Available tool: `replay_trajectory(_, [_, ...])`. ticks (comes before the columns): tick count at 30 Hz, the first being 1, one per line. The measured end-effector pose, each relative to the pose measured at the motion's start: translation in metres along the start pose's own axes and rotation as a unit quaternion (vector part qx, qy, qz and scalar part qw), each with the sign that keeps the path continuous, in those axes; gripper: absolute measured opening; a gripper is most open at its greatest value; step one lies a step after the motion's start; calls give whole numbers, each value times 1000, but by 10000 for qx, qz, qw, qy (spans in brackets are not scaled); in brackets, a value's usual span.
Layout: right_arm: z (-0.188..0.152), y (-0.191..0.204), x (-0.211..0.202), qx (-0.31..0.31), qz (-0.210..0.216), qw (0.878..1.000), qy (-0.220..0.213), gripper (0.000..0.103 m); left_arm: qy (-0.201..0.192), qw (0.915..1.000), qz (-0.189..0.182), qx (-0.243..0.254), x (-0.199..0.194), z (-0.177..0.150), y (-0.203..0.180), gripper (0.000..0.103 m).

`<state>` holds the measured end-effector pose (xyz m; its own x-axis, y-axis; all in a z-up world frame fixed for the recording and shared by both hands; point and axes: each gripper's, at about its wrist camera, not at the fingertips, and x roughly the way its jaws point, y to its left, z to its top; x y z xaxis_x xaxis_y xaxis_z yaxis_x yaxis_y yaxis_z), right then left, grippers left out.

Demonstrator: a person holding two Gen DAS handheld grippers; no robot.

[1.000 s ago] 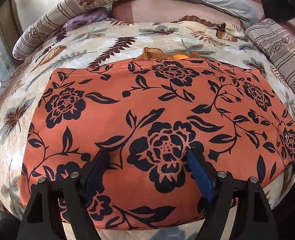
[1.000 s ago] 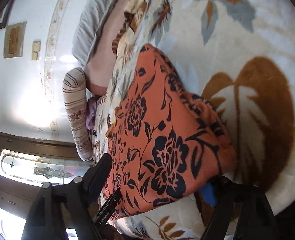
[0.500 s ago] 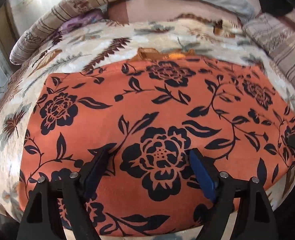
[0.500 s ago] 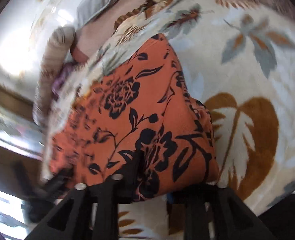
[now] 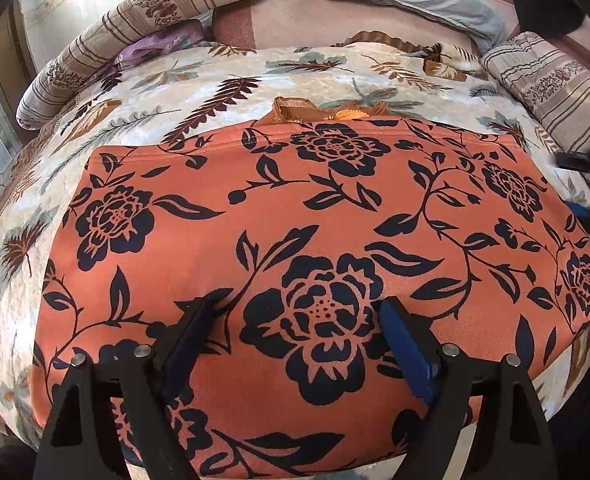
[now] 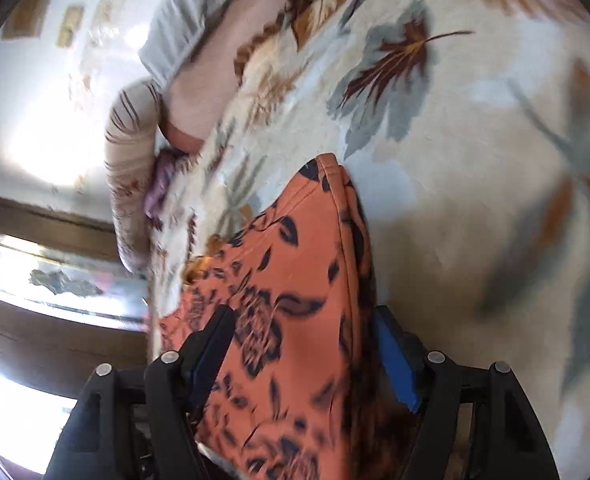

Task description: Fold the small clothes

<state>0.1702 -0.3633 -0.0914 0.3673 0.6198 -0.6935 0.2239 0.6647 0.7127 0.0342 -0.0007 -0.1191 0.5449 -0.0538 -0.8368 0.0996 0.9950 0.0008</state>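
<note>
Straddling the orange floral garment on the bed, both open claws, left and right, should pinch layers together.

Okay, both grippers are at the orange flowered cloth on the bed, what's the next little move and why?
Probably close the right gripper on the orange cloth: its open fingers straddle the cloth's side edge, while the left gripper hangs open over the flat near part, gripping nothing.
</note>
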Motion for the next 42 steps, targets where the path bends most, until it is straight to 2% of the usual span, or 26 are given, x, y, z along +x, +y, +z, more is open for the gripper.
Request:
replay_trajectory(1, [12,0,13,-28,-139,9998,138,74,-8,10000,-7,4,0,0,0,86])
replay_trajectory(3, [23,0,24,24,-22,9999,149,74,-32,10000,-14,16,0,-1,0,87])
replay_trajectory(4, [29,5,30,-69,-8,9997,225,69,-39,10000,-14,16,0,-1,0,87])
replay_trajectory(6, [33,16,40,-371,-298,9979,448,31,-58,10000,-5,22,1,-1,0,89])
replay_trajectory(7, [32,20,46,-460,-460,9960,612,20,-59,10000,-15,13,1,-1,1,89])
replay_trajectory(9, [28,37,48,-863,-850,9912,529,18,-48,10000,-30,12,1,0,1,89])
replay_trajectory(11, [17,61,34,-1362,-1175,9836,131,15,-41,10000,-49,6,1,0,2,89])
replay_trajectory(13, [7,81,27,-1798,-1740,9677,-314,13,-64,10000,-29,19,2,0,1,90])
replay_trajectory(14, [3,83,32,-2002,-2145,9553,-358,13,-76,10000,-19,12,2,0,1,90])
replay_trajectory(15, [2,77,40,-2086,-2431,9470,-225,13,-77,10000,-7,14,3,-1,0,90])
replay_trajectory(16, [1,67,48,-2030,-2536,9457,-105,15,-70,10000,6,16,3,0,0,90])
replay_trajectory(18, [1,59,41,-1735,-2307,9568,-352,23,-50,10000,-13,8,2,0,1,90])
replay_trajectory(19, [2,56,33,-1547,-2257,9608,-438,35,-45,10000,-21,13,2,0,1,90])
replay_trajectory(20, [2,54,24,-1373,-2272,9625,-557,59,-42,10000,-22,16,2,1,1,90])
replay_trajectory(21, [-1,53,12,-1230,-2405,9595,-794,70,-42,10000,-15,23,3,1,0,90])
replay_trajectory(23, [-10,59,-9,-1080,-2520,9540,-1210,72,-40,10000,-11,13,3,1,0,90])
replay_trajectory(25, [-25,71,-30,-1052,-2237,9583,-1432,72,-39,10000,2,10,3,1,-1,90])
replay_trajectory(27, [-47,84,-43,-1072,-1676,9683,-1513,72,-5,10000,-17,14,2,2,0,90])
replay_trajectory(30, [-74,93,-28,-1124,-610,9869,-987,75,54,10000,-50,-24,-1,4,3,90])
replay_trajectory(32, [-79,76,-11,-917,-442,9928,-631,75,31,10000,-59,-64,-10,4,6,90])
replay_trajectory(34, [-77,51,4,-463,-609,9964,-378,74,-39,9999,29,-99,-19,1,12,90])
replay_trajectory(36, [-75,40,0,-132,-282,9984,-474,75,-94,9995,210,-234,-29,-4,28,90])
replay_trajectory(39, [-71,55,-11,-299,584,9969,-428,75,134,9973,368,-624,-24,-15,57,90])
replay_trajectory(40, [-69,56,-12,-402,653,9960,-465,75,196,9972,281,-672,-21,-18,62,92])
replay_trajectory(41, [-66,52,-10,-393,416,9969,-533,76,169,9977,265,-599,-21,-19,63,92])
replay_trajectory(42, [-60,36,-4,-127,-36,9985,-524,76,176,9980,303,-525,-23,-18,61,92])
